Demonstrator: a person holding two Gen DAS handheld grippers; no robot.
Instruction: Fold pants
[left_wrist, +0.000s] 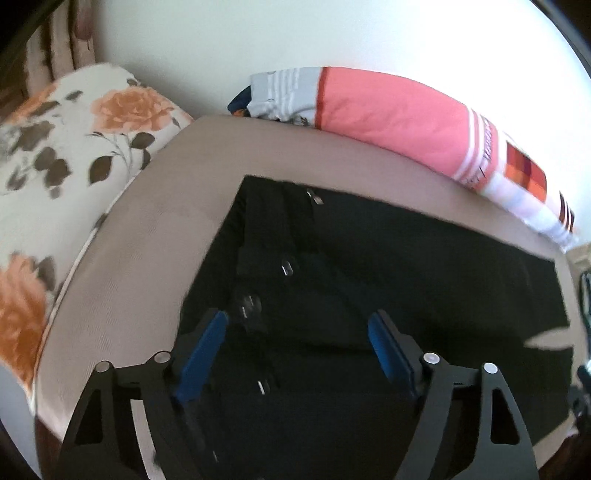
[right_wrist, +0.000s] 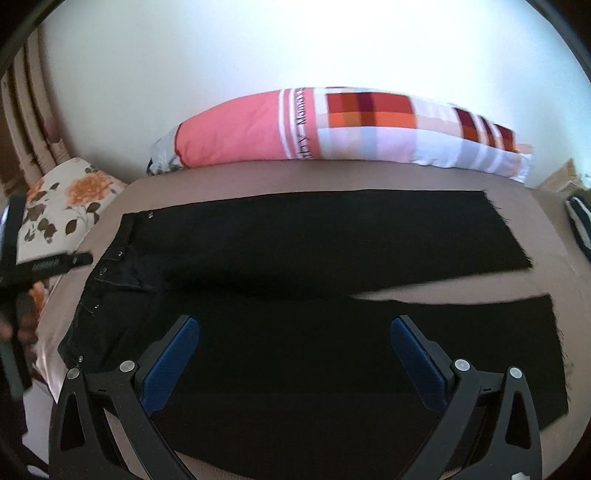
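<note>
Pants (right_wrist: 295, 258) are laid flat on the beige bed (right_wrist: 369, 177), before the pink pillow (right_wrist: 236, 136). Above them, left gripper (left_wrist: 297, 325) and right gripper (right_wrist: 294, 332) are held apart, gripping nothing.

Black pants (right_wrist: 295, 258) on tan bed (right_wrist: 406, 177)

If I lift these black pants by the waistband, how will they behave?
The black pants lie flat and limp on the bed, so they will likely drape and sag from any grip. They look like thick denim with metal buttons, probably fairly heavy. The frayed hems may snag.
</note>
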